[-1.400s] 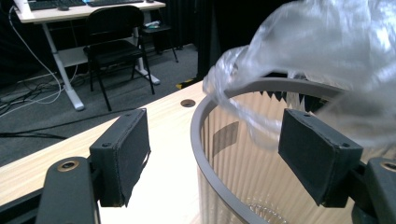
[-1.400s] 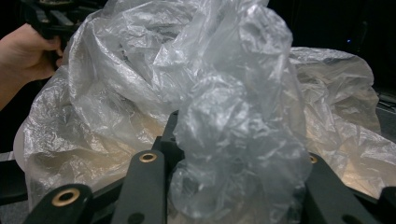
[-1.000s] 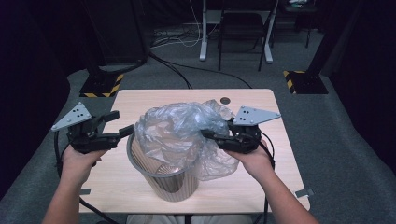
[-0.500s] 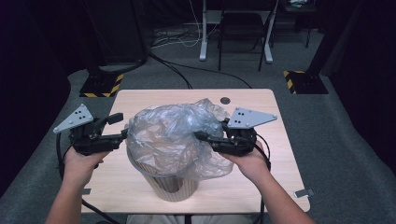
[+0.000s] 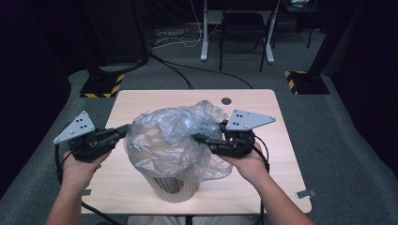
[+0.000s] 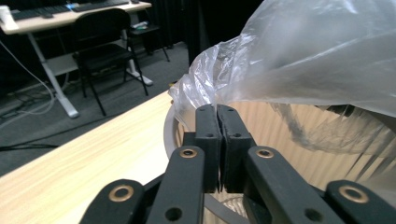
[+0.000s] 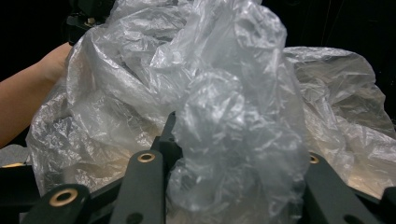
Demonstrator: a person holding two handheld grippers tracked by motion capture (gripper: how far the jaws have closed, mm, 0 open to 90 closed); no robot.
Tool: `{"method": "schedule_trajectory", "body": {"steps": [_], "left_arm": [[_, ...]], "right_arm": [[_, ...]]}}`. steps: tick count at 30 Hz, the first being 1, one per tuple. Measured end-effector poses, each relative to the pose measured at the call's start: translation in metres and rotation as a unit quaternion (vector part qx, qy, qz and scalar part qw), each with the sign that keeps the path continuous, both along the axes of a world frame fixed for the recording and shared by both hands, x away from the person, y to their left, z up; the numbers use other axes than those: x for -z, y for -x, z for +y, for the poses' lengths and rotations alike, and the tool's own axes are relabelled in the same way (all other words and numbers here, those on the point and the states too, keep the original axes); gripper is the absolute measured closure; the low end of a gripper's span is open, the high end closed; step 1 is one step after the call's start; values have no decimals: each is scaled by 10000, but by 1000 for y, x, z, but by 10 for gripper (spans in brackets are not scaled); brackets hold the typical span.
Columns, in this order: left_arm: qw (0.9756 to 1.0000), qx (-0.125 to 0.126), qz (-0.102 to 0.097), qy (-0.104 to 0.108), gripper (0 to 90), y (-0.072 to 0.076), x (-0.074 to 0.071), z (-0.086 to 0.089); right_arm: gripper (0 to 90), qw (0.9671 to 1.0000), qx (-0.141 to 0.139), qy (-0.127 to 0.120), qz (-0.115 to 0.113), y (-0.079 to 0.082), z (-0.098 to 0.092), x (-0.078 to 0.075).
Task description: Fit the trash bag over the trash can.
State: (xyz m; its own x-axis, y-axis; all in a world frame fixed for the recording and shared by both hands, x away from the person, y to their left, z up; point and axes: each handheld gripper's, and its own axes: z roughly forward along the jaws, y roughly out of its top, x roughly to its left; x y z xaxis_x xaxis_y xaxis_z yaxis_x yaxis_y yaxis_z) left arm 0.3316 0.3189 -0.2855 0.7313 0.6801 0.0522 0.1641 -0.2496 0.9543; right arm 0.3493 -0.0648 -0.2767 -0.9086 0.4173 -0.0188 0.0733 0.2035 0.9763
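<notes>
Lining a bin with a bag, mid-fit. Clear crumpled plastic bag [image 5: 173, 143] is draped over the mouth of the ribbed beige cylindrical bin [image 5: 171, 190], which stands upright near the front edge of the pale wooden worktop [image 5: 263, 108], between the two hands.

Left gripper [image 5: 121, 132]: fingers [image 6: 208, 140] have just been closing and now meet pad to pad. In the left gripper view no film is visible between them; the bag's edge hangs just above and behind the tips, and the bin's rim [image 6: 169, 135] sits right behind them. Looks like the pinch missed the edge, or caught a sliver too thin to see. Can't confirm a grip on that side.

Right gripper [image 5: 199, 139]: fingers partly closed with a thick bunch of bag film between them. The right gripper view has a wad of plastic [image 7: 233, 154] sitting over the fingers and mostly hiding them. That side is anchoring the bag, so the opening stays up while the left works the opposite edge.

Judgement: bag is over the bin but ballooned and loose, not yet pulled down around the rim. Next move needs a real left-side grip, then both edges stretched outward and down. Risk: thin film slips or tears, or a one-sided pull tips the light bin.
</notes>
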Motion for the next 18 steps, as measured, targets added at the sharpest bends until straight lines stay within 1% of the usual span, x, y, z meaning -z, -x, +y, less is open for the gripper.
{"method": "schedule_trajectory", "body": {"steps": [1, 4, 7, 8, 9, 10, 11, 13, 14, 16, 18], "left_arm": [[9999, -83, -44, -52, 891, 2, 0, 1], [9999, -123, -77, -65, 894, 4, 0, 3], [9996, -235, -98, -128, 894, 6, 0, 7], [9995, -254, -100, -143, 895, 7, 1, 8], [9995, -285, -90, -141, 895, 8, 2, 10], [9993, -327, -80, -134, 895, 9, 3, 13], [9993, -352, -59, -135, 895, 9, 5, 16], [9992, -398, -3, -106, 894, 10, 9, 21], [9990, -427, 26, -120, 895, 11, 11, 23], [9987, -486, 65, -133, 894, 12, 15, 27], [9981, -597, 81, -154, 895, 12, 19, 31]], "right_arm": [[615, 10000, -6, -9, -15, 0, 1, 0], [613, 10000, -28, -15, -13, -1, 2, 0], [594, 10000, -47, 47, -31, -1, 4, 0], [547, 10000, -40, 62, -44, -1, 5, 0], [525, 10000, -28, 64, -48, -1, 6, 0], [525, 10000, -28, 64, -48, -1, 6, 0], [496, 10000, -8, 75, -52, -1, 7, 0], [421, 10000, 27, 70, -35, -2, 7, 1], [383, 10000, -22, 66, -17, -3, 9, 1], [368, 10000, -44, 71, -41, -3, 9, 1], [317, 9999, -93, 89, -96, -2, 12, 1]]}}
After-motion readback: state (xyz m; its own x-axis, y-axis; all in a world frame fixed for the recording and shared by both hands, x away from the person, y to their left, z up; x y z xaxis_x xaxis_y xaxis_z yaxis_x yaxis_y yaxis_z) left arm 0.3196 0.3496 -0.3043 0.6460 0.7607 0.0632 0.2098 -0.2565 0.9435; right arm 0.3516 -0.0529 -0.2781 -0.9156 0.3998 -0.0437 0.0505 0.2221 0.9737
